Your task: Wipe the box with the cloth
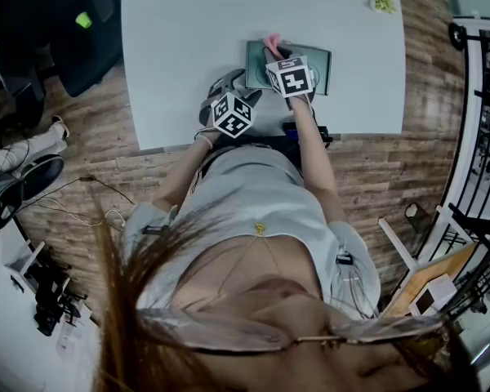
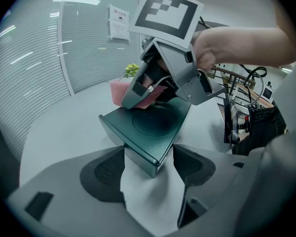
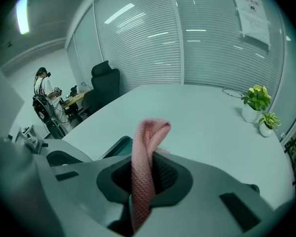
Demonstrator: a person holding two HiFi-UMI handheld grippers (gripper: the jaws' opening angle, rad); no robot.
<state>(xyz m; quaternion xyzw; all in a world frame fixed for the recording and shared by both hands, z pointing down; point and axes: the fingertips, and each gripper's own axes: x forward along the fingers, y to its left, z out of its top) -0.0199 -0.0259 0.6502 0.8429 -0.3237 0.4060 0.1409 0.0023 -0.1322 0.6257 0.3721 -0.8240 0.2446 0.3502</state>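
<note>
A dark green box [image 2: 153,122] lies flat on the white bench [image 1: 188,39], and everything else gathers round it. The left gripper [image 2: 148,157] sits at the box's near left corner, its jaws pressed to either side of that corner so it holds the box. The right gripper [image 3: 143,177] is over the box's top, jaws closed on a pink knitted cloth [image 3: 147,147]; a folded loop of the cloth stands up past the jaws, at the box's far edge in the head view. Two small potted plants [image 3: 256,102] stand well beyond the box, toward the bench's far right corner.
</note>
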